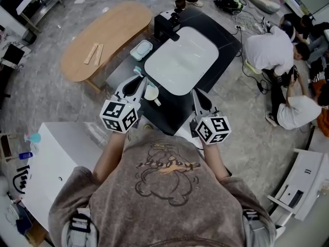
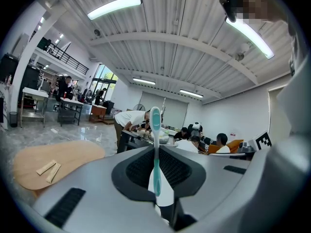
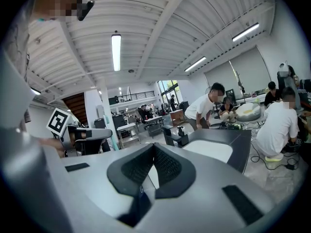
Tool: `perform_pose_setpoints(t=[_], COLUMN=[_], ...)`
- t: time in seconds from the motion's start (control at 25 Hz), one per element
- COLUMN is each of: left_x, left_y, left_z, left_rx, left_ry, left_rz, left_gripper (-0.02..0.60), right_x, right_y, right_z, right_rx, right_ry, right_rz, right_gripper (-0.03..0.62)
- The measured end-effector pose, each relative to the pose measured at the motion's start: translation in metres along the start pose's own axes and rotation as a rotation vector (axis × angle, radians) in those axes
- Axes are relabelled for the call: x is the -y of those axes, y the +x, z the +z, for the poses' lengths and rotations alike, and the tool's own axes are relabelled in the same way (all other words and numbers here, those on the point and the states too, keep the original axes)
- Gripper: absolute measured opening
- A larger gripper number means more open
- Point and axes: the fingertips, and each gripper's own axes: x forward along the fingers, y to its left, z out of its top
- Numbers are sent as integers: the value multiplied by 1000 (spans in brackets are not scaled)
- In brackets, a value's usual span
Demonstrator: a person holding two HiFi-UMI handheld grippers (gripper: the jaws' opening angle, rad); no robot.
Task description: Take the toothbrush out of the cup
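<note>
Teal and white, the toothbrush (image 2: 156, 176) stands upright between the jaws of our left gripper (image 1: 138, 82), which are clenched on its handle. Its bristled head rises above the jaw tips in the left gripper view. In the head view we see that head poking out past the jaws, outside the cup (image 1: 151, 92). The white cup sits on the dark counter (image 1: 226, 40) at the near edge of the white basin (image 1: 182, 60), just to the right of the left gripper. Whether the gripper's side brushes the cup we cannot quite tell from this steep angle. Our right gripper (image 3: 153, 148) has its jaws pressed together with nothing between them, and it hangs over the counter's near edge, to the right of the cup and apart from it. Beyond the left gripper stands a rounded wooden table (image 1: 108, 32).
</note>
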Motion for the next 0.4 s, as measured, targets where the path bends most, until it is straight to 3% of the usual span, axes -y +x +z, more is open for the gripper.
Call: perform_pose_setpoints(t=[0.4], left_x=[1], left_y=[-4], left_z=[-3], left_rx=[-5], left_ry=[-11], left_rz=[0], left_gripper=[49], right_x=[-4], right_y=[-4], right_z=[-4], right_rx=[-5], right_ry=[4], right_rz=[-4], right_gripper=[3])
